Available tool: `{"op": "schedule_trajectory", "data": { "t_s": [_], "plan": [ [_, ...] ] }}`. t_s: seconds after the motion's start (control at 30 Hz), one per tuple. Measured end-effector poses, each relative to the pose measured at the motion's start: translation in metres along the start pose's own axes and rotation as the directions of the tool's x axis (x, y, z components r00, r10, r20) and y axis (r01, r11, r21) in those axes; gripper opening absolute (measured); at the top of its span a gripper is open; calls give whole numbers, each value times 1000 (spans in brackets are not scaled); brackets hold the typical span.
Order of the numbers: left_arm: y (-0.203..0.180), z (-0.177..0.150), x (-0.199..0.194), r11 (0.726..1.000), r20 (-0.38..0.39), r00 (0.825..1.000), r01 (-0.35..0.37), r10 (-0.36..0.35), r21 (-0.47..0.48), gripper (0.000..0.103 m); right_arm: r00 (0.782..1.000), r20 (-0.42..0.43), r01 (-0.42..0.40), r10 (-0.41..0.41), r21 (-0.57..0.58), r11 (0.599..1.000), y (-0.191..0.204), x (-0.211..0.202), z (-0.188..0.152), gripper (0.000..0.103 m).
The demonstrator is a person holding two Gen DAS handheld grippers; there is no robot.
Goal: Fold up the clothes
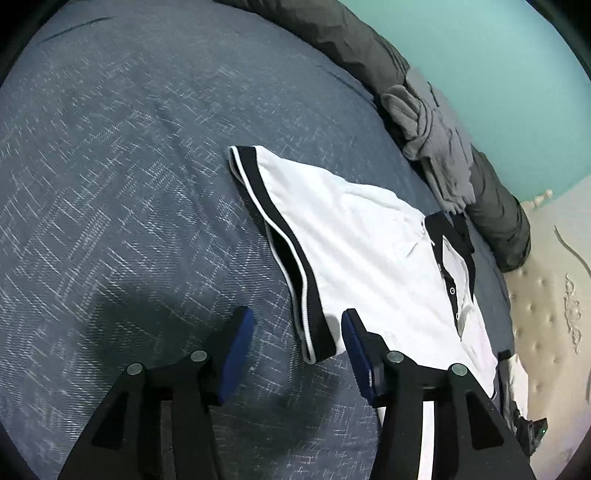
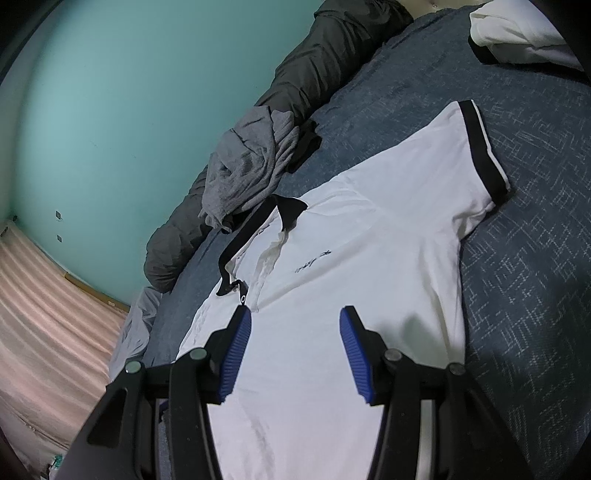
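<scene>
A white polo shirt [image 1: 369, 236] with a black collar [image 1: 454, 236] lies front up on the blue bedspread [image 1: 110, 184]. Its sleeve with a black, white-striped cuff [image 1: 295, 258] spreads out to the left. My left gripper [image 1: 297, 325] is open just above the bed, and the cuff's near corner lies between the blue pads [image 1: 236, 354] without being pinched. In the right wrist view the shirt [image 2: 351, 258] fills the middle, its collar [image 2: 258, 229] towards the wall. My right gripper [image 2: 295, 325] hangs open over the chest, holding nothing.
A crumpled grey garment [image 2: 247, 162] lies by the collar against a dark rolled duvet [image 2: 332, 48] along the teal wall. Another white garment [image 2: 517, 33] sits at the far end of the bed. A cream tufted headboard [image 1: 546, 314] borders the bed.
</scene>
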State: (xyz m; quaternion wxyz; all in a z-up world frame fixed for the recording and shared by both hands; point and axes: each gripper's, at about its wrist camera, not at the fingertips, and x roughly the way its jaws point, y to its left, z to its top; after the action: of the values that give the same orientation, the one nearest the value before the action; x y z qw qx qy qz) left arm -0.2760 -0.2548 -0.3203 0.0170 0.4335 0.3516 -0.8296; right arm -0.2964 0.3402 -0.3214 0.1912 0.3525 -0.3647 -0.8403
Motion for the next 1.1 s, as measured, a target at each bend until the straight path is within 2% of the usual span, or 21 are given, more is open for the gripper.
{"op": "schedule_trajectory", "data": {
  "t_s": [0.07, 0.1, 0.2, 0.23, 0.73, 0.8, 0.87, 0.9, 0.97, 1.03, 1.07, 1.1],
  "plan": [
    [2, 0, 3, 1000, 0, 1000, -2, 2, -6, 53, 1000, 4, 1, -1, 9, 1000, -2, -1, 1, 51],
    [4, -1, 3, 1000, -2, 1000, -6, 6, -7, 46, 1000, 6, 1, -1, 14, 1000, -4, -1, 2, 51],
    [4, -2, 7, 1000, -21, 1000, -12, 12, -4, 6, 1000, 12, 2, -2, 28, 1000, -8, -3, 5, 51],
    [3, -3, 8, 1000, -22, 1000, -13, 13, 4, 2, 1000, 13, 2, -2, 32, 999, -9, -3, 5, 51],
    [-1, -9, -6, 1000, 23, 1000, 21, -22, 9, 1, 1000, 8, 0, 0, 37, 999, -10, -4, 4, 51],
    [-6, -10, -2, 1000, 16, 1000, 12, -12, 19, 9, 1000, 7, -2, 2, 41, 999, -11, -4, 4, 51],
    [-9, -10, 4, 1000, 12, 1000, 6, -6, 23, 39, 1000, 4, -3, 2, 43, 999, -11, -3, 3, 51],
    [-9, -11, 6, 1000, 11, 1000, 7, -7, 21, 43, 1000, 3, -3, 2, 43, 999, -11, -3, 3, 51],
    [-7, -12, 8, 1000, 8, 1000, 18, -18, 13, 43, 1000, 1, -3, 3, 42, 999, -10, -3, 2, 51],
    [-8, -14, 11, 1000, 3, 1000, 19, -19, 18, 38, 1000, 2, -2, 2, 42, 999, -10, -2, 2, 51],
    [-7, -14, 12, 1000, 0, 1000, 19, -19, 19, 26, 1000, 3, -2, 2, 42, 999, -10, -2, 2, 51],
    [-7, -14, 13, 1000, -4, 1000, 19, -19, 20, 23, 1000, 3, -2, 2, 43, 999, -10, -2, 2, 51]
  ]
}}
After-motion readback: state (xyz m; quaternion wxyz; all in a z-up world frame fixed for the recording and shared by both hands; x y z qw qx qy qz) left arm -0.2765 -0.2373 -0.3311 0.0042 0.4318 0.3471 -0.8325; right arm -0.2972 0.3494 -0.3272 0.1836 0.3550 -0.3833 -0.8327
